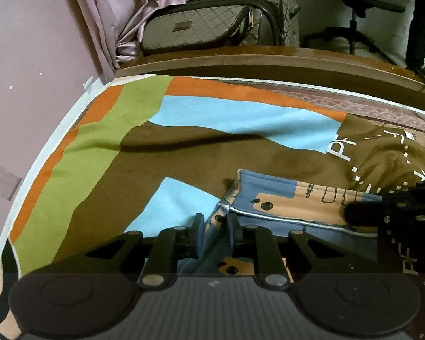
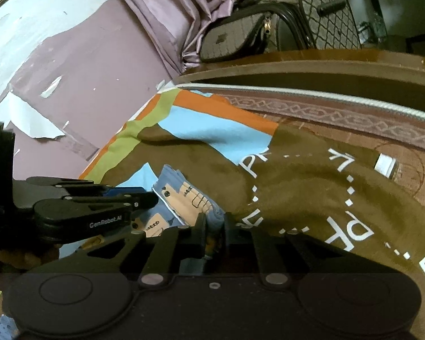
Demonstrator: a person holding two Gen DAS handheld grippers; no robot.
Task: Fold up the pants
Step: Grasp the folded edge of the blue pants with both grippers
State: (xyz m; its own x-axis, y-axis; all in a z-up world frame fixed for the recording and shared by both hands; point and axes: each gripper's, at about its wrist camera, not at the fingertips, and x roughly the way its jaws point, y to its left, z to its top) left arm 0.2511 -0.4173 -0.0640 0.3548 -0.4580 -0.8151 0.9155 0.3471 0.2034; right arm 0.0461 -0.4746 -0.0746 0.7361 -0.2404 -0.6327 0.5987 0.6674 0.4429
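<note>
The pants (image 1: 280, 201) are blue and tan patterned cloth with a white seam, lying partly folded on a brown, blue, green and orange bedspread (image 1: 104, 153). My left gripper (image 1: 214, 221) is shut on the near left edge of the pants. My right gripper (image 2: 214, 221) is shut on a bunched blue edge of the same pants (image 2: 184, 195). The right gripper's black body shows at the right of the left wrist view (image 1: 388, 212). The left gripper's body shows at the left of the right wrist view (image 2: 93, 206). The cloth inside both jaws is partly hidden.
A wooden bed frame (image 1: 240, 62) runs along the far edge. Quilted bags (image 1: 201, 25) and a mauve curtain (image 1: 121, 14) stand behind it. A mauve wall (image 1: 28, 85) is on the left. An office chair base (image 1: 354, 28) is at far right. A small white box (image 2: 385, 164) lies on the mattress.
</note>
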